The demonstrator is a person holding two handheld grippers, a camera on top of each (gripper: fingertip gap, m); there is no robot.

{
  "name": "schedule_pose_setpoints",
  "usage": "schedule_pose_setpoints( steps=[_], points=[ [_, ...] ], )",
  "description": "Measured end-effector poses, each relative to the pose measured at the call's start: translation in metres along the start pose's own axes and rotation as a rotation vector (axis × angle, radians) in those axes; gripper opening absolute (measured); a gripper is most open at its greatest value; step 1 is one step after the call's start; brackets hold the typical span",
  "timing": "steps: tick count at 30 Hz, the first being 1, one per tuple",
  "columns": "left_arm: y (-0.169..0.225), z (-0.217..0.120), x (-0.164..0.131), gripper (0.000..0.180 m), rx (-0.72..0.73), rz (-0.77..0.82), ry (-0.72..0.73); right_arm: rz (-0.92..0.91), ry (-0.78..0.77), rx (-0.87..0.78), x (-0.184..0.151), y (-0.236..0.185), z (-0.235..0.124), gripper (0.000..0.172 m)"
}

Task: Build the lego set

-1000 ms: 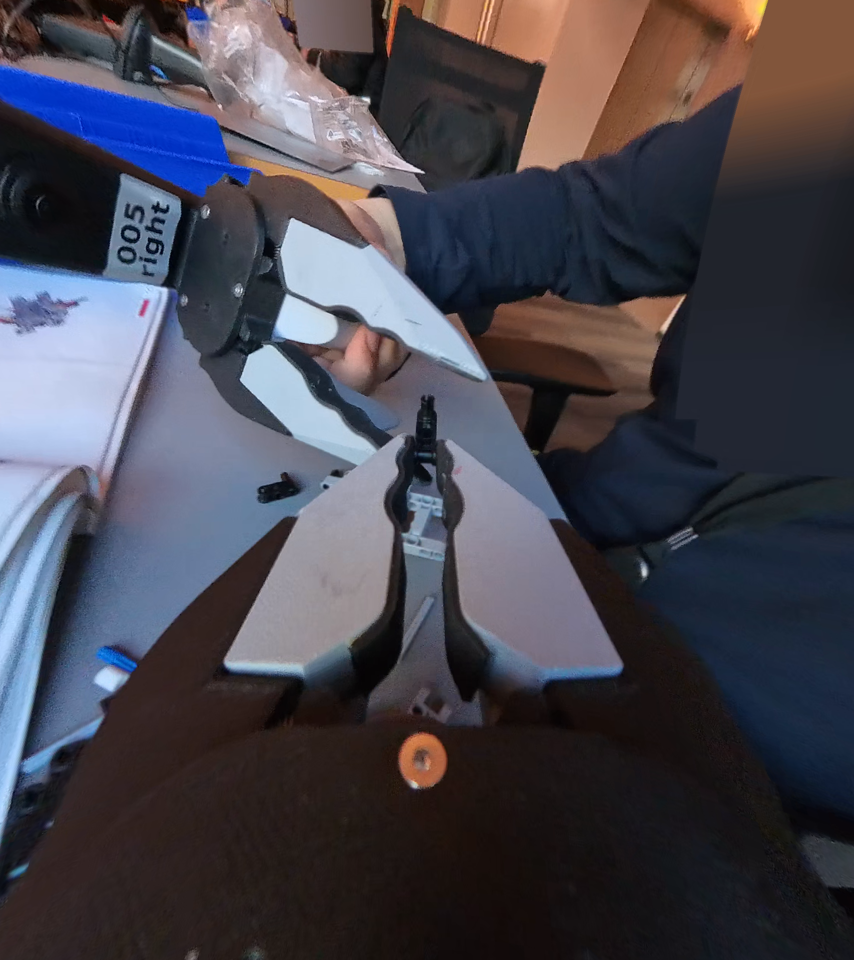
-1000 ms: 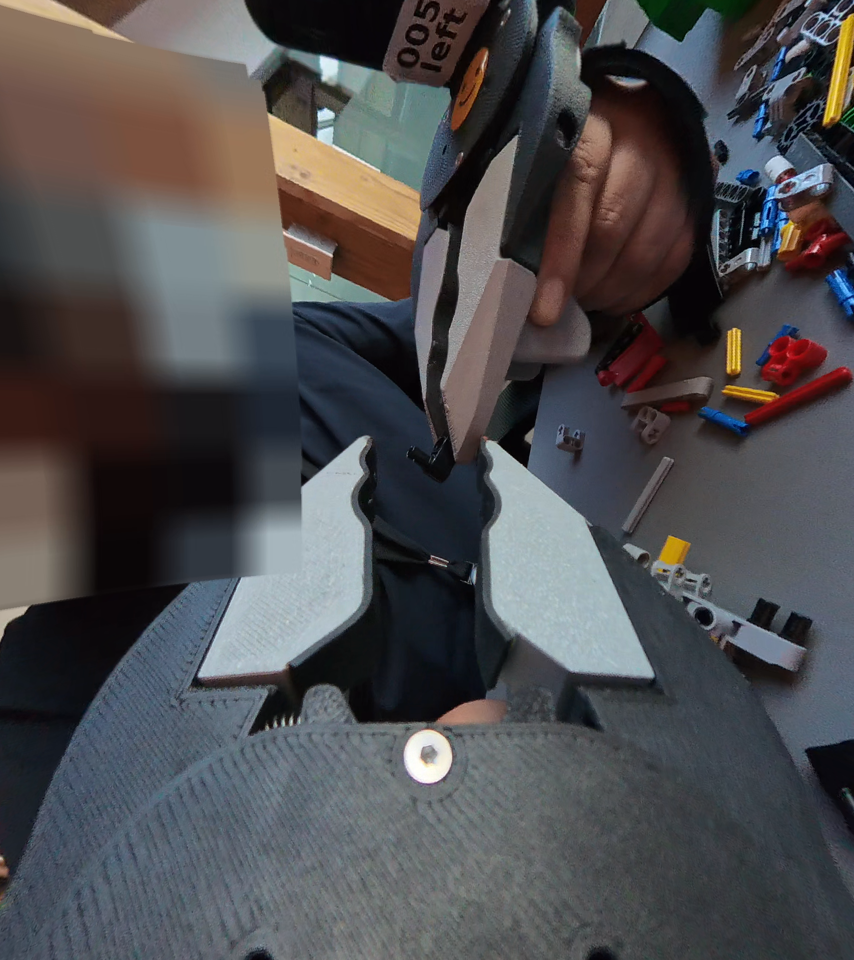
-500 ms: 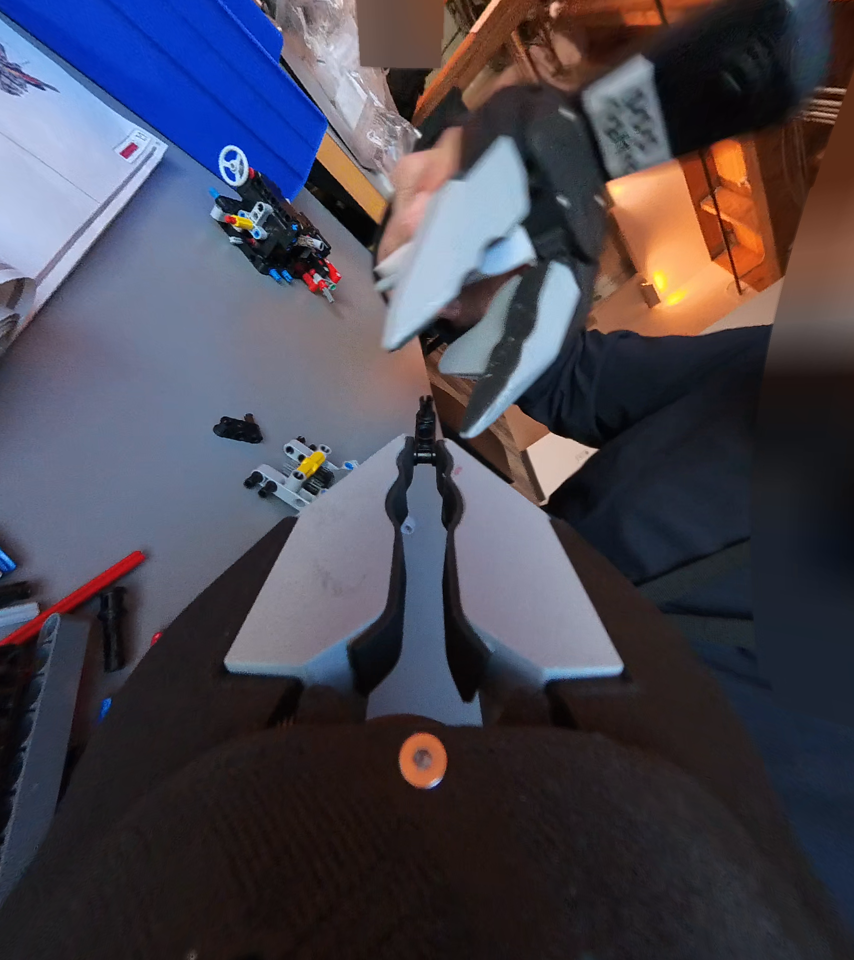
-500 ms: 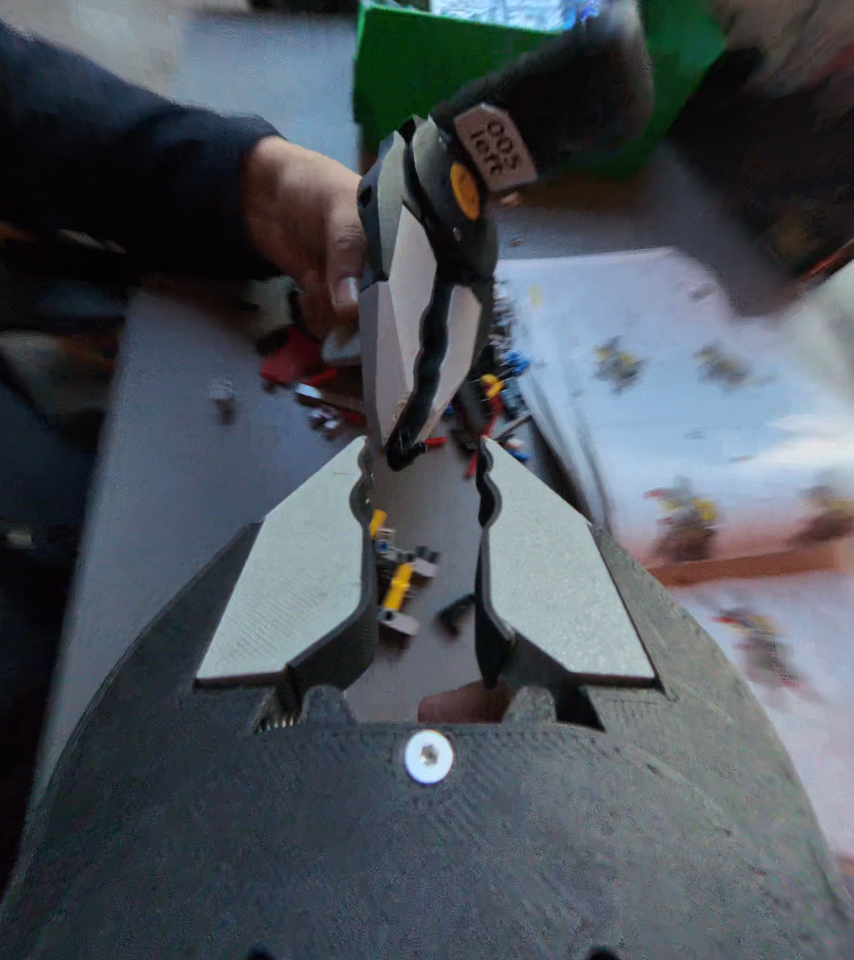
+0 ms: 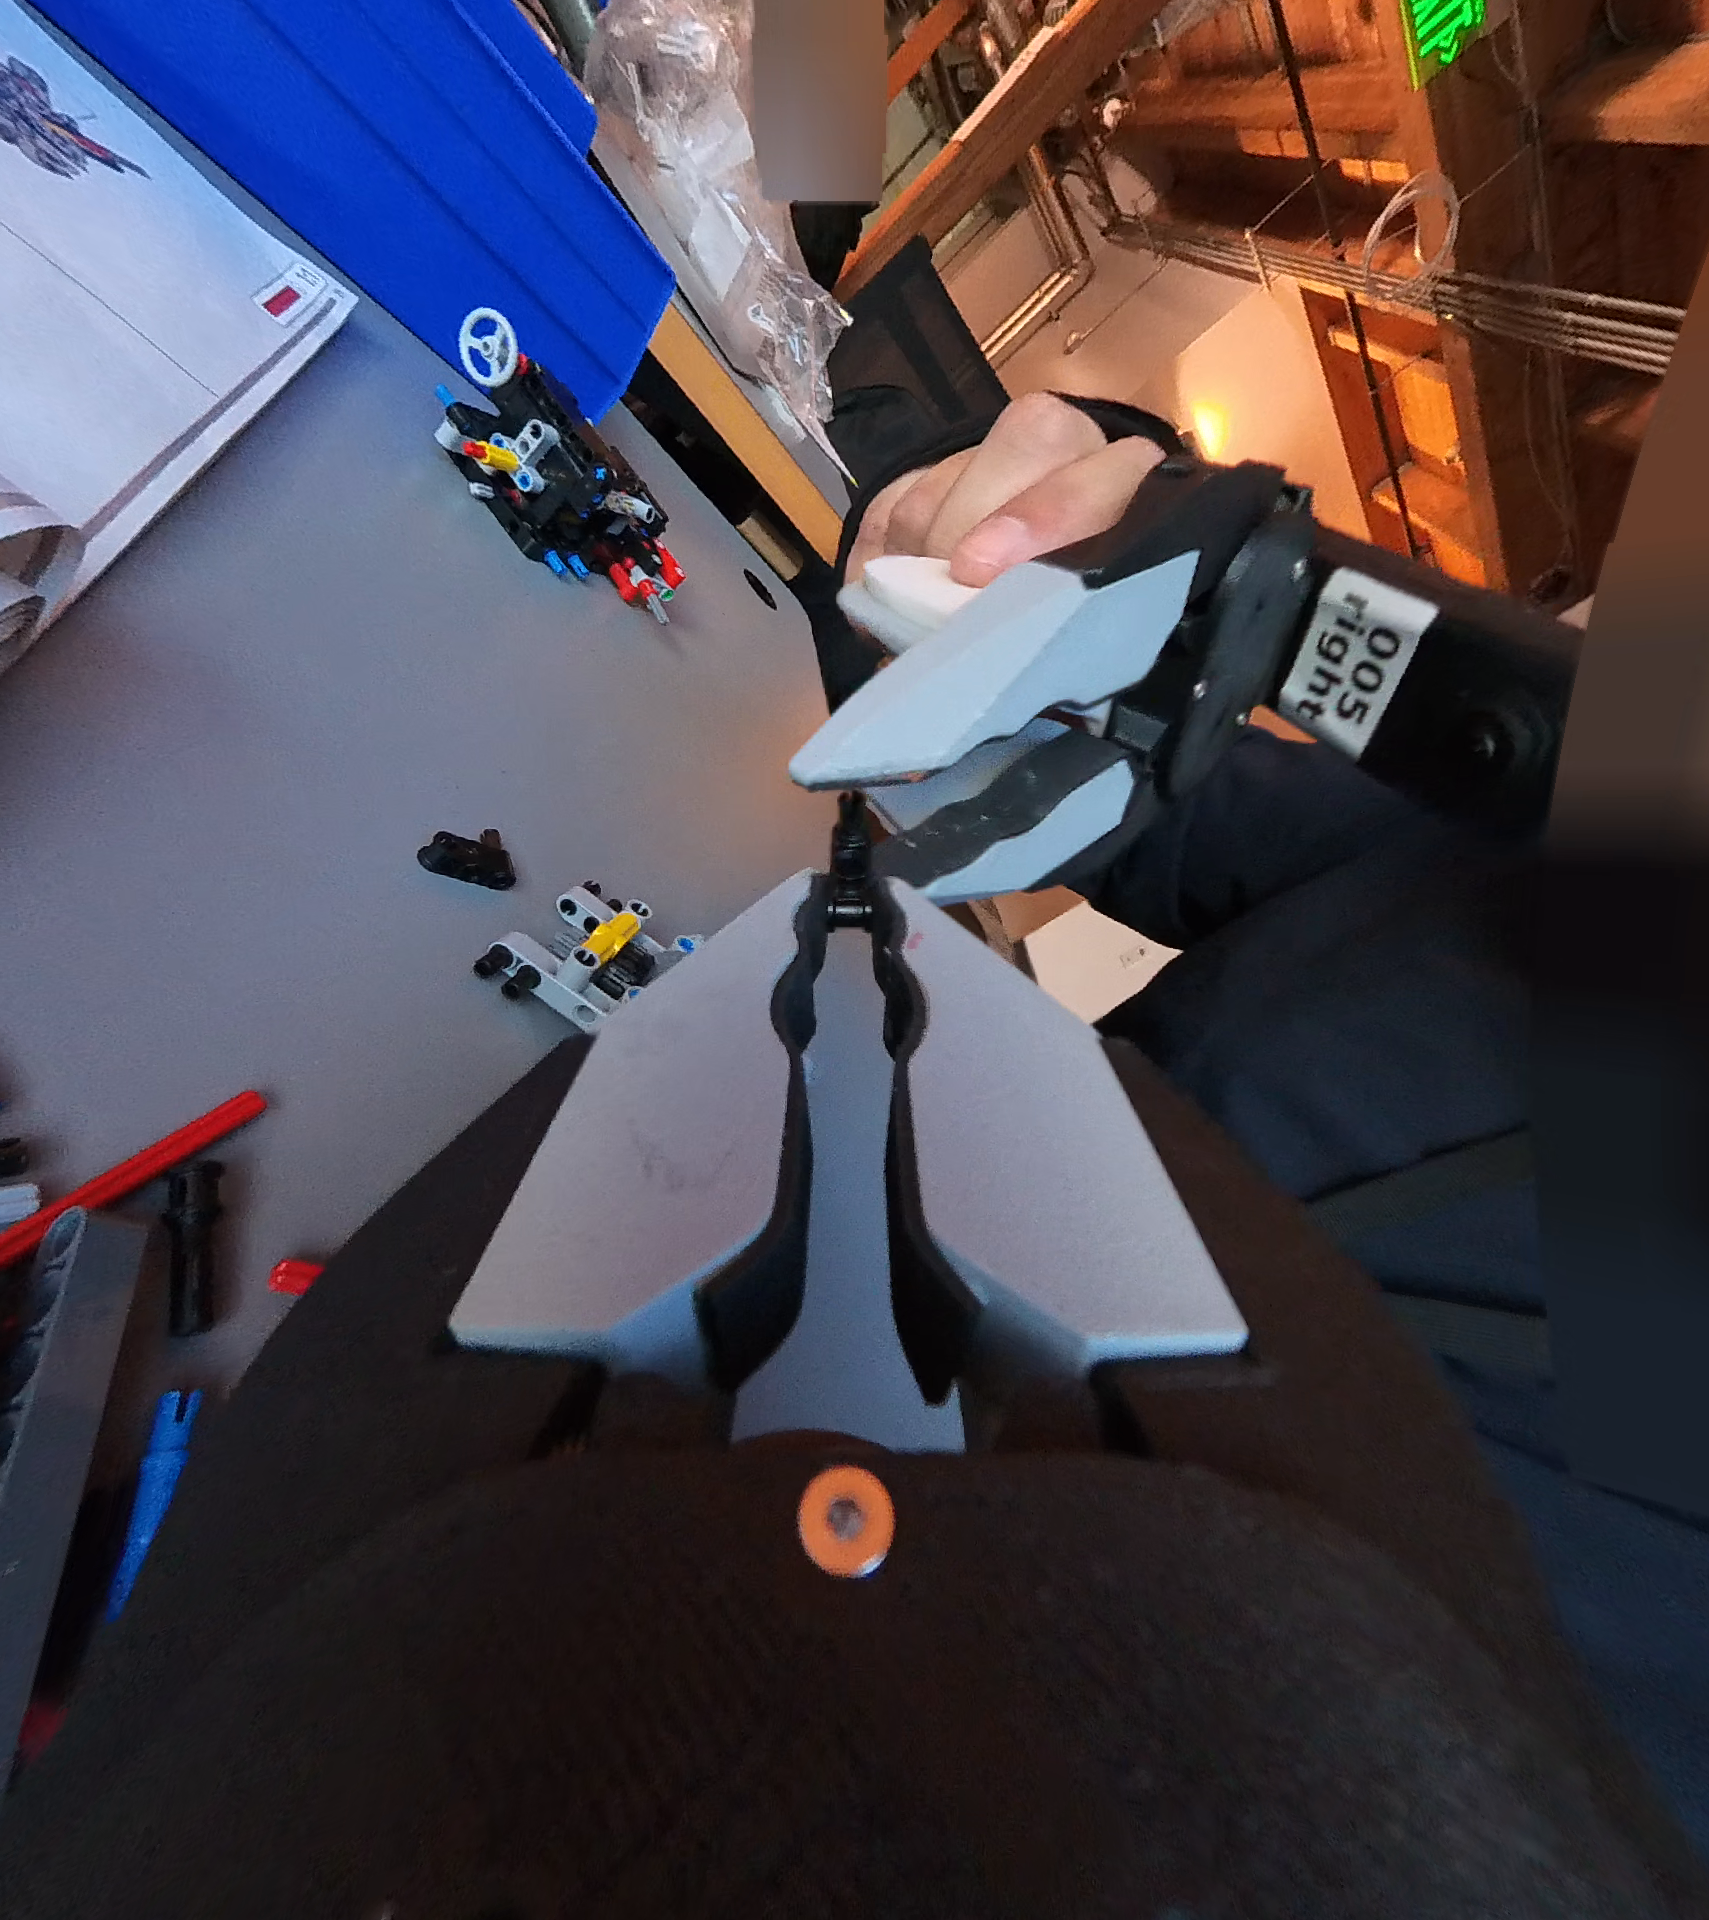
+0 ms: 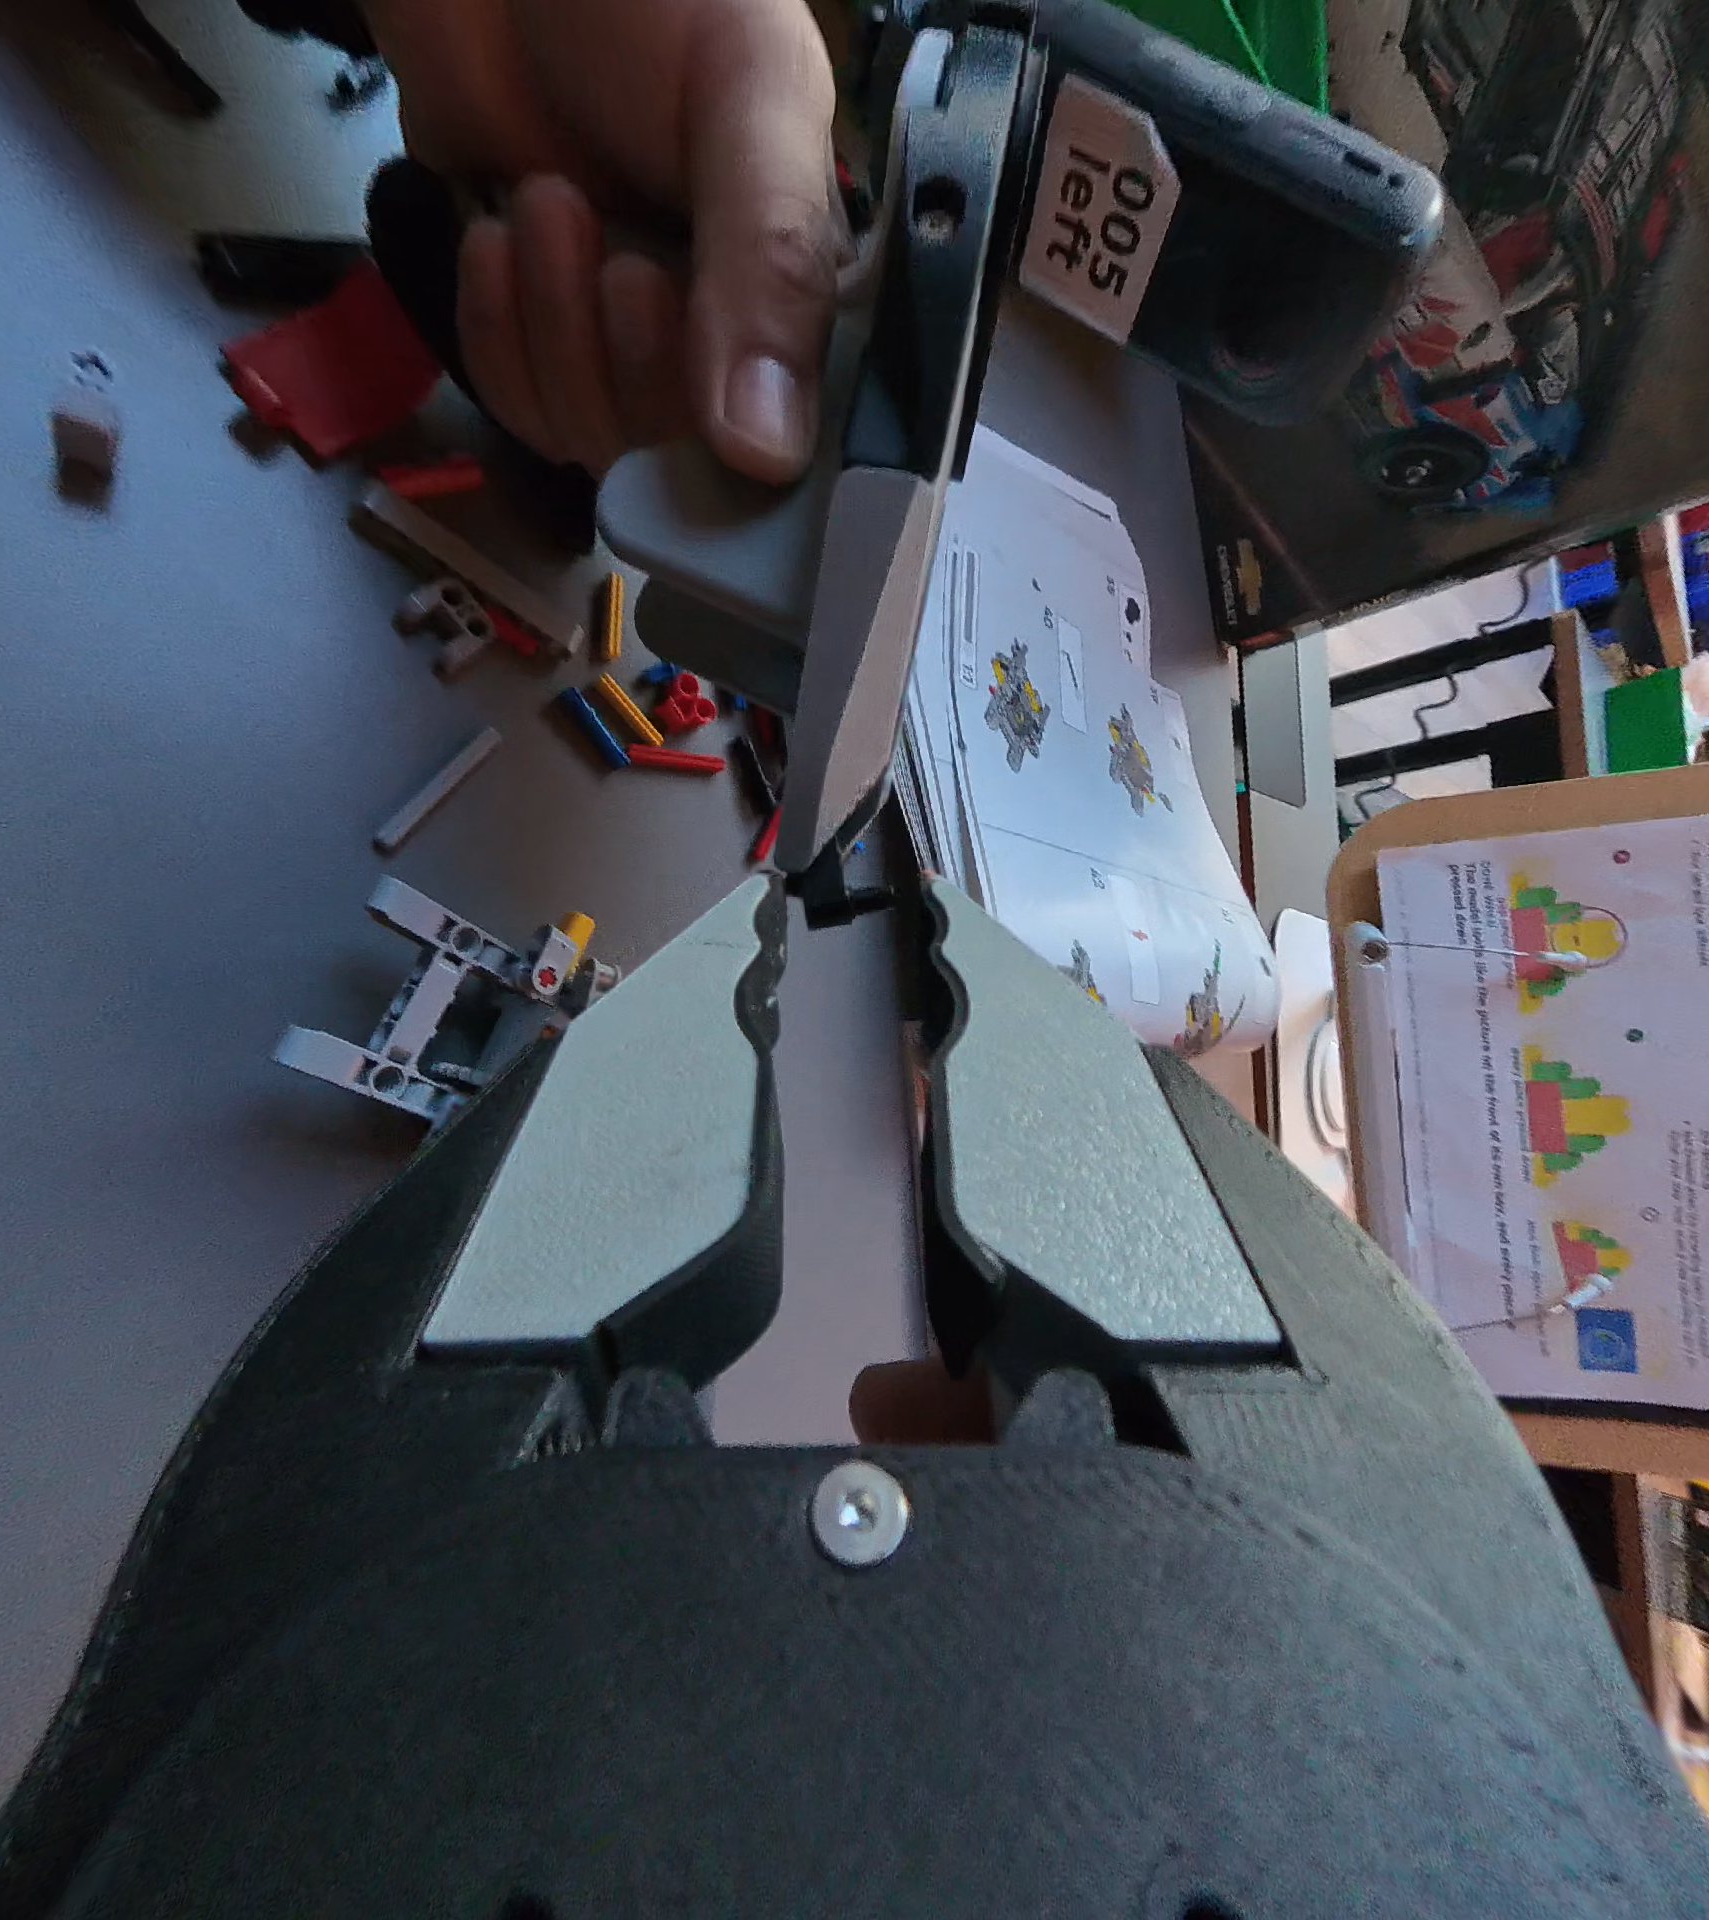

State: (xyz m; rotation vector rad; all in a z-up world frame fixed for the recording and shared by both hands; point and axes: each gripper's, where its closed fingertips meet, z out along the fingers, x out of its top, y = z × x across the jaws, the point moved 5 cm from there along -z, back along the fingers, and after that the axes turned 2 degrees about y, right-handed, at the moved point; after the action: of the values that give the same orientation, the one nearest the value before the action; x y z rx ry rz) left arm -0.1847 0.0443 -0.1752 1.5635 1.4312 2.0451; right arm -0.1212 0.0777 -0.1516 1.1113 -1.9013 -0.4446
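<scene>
I am clenching my left gripper [image 5: 848, 902] on a small black pin [image 5: 848, 868], its long axis pointing straight out past my fingertips. My right gripper [image 6: 852, 902] is standing parted around the pin's free end, pads apart from it. Only the right wrist view is showing the open booklet [image 6: 1089, 790]; the grey-and-yellow brick assembly [image 5: 580, 951] is lying on the grey table [image 5: 258, 727] below.

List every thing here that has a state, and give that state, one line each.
Left gripper: shut on a small black pin, held clear of the table.
Black pin: pinched at its base, tip sticking out past the fingers.
Right gripper: open, fingers either side of the pin.
Instruction booklet: open, pages curling.
Grey frame assembly: partly built, lying on the table.
</scene>
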Motion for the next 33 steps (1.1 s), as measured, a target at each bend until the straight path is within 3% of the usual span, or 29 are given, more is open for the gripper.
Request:
schedule_pose_setpoints(
  steps=[11, 15, 17, 19, 23, 27, 30, 33],
  points=[
    [-0.002, 0.0, 0.0, 0.006, 0.014, 0.007, 0.002, -0.045, -0.01, -0.032, -0.003, -0.002, -0.002, 0.015],
    [-0.001, -0.004, 0.004, 0.006, -0.002, -0.008, 0.032, 0.289, 0.098, 0.037, -0.012, 0.014, -0.013, 0.013],
    [0.004, -0.006, 0.008, 0.006, -0.085, -0.064, 0.078, 0.546, 0.175, 0.111, -0.018, 0.023, -0.017, 0.009],
    [0.007, -0.007, 0.011, 0.006, -0.177, -0.137, 0.124, 0.777, 0.247, 0.18, -0.023, 0.032, -0.018, 0.017],
    [0.01, -0.009, 0.016, 0.006, -0.295, -0.225, 0.193, 0.869, 0.385, 0.221, -0.014, 0.038, -0.025, 0.02],
    [0.008, -0.008, 0.014, 0.005, -0.208, -0.149, 0.158, 1.075, 0.389, 0.306, -0.015, 0.043, -0.019, 0.004],
    [0.01, -0.007, 0.013, 0.006, -0.085, 0.001, 0.118, 1.205, 0.412, 0.457, -0.014, 0.038, -0.013, 0.01],
    [0.012, -0.008, 0.015, 0.006, -0.007, 0.095, 0.104, 1.237, 0.396, 0.482, -0.016, 0.031, -0.005, 0.012]
  ],
)
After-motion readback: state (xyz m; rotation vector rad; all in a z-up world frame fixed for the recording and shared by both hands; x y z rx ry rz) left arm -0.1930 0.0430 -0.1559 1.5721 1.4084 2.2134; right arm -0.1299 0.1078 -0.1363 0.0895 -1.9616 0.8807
